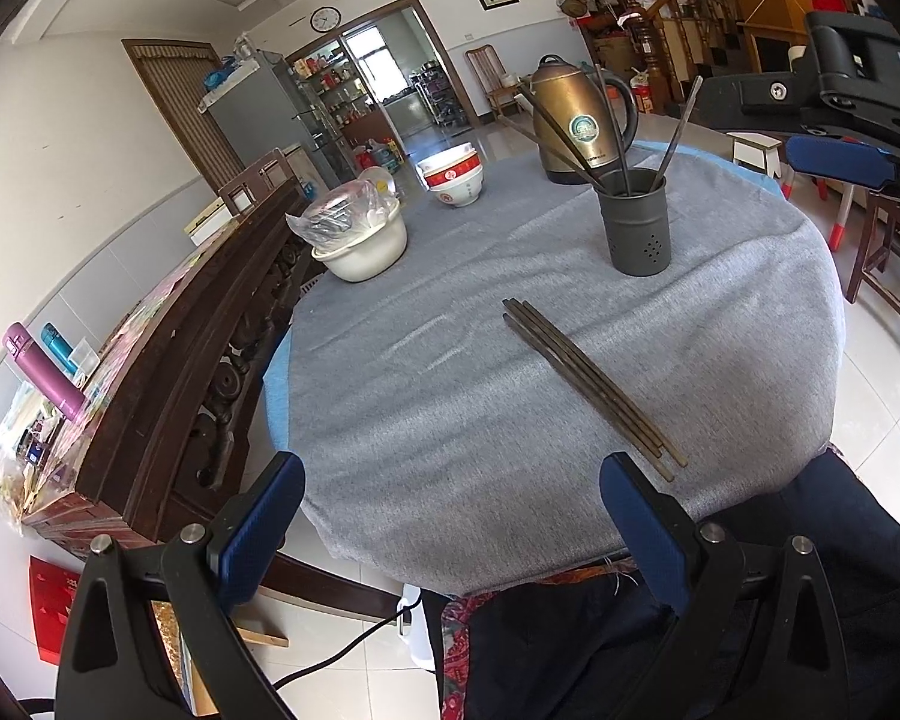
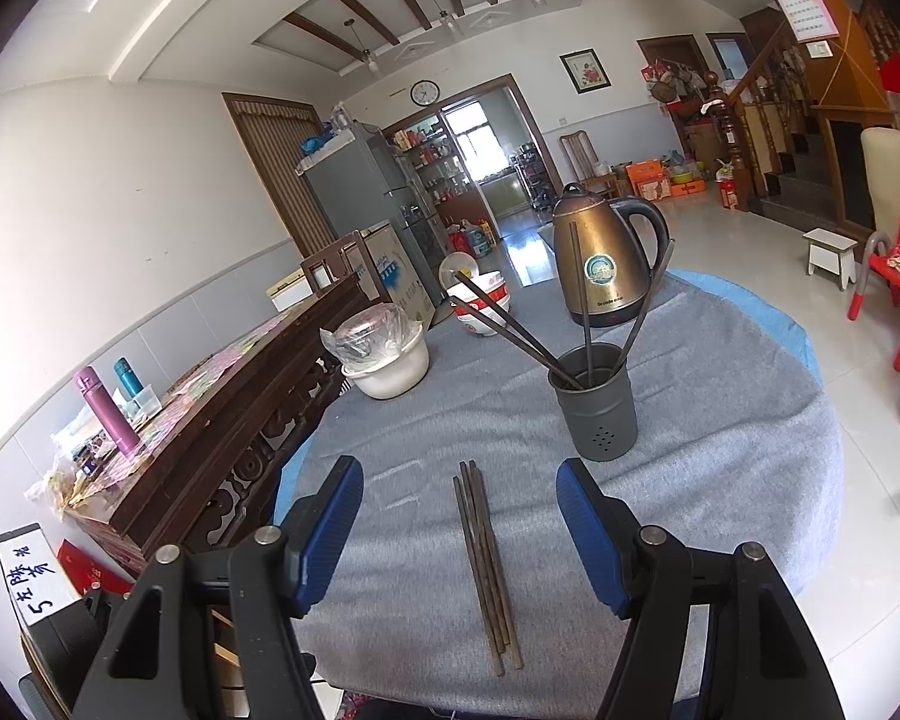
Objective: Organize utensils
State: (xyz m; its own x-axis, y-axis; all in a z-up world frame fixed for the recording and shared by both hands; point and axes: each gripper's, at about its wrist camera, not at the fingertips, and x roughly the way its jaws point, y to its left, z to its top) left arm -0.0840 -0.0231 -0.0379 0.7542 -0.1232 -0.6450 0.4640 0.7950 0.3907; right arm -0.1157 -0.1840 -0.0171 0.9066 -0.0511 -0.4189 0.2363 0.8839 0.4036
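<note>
Your right hand-held gripper (image 2: 459,525) hovers spread wide, empty, straddling the loose chopsticks (image 2: 487,570) at lower centre. Your left hand-held gripper (image 1: 450,516), also agape, hangs at the worktop (image 1: 450,372) edge; holder (image 2: 594,399) beyond.

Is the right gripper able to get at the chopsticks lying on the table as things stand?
Probably yes: the right gripper is open, the loose chopsticks lie lined up between its fingers, and nothing sits over them.
</note>
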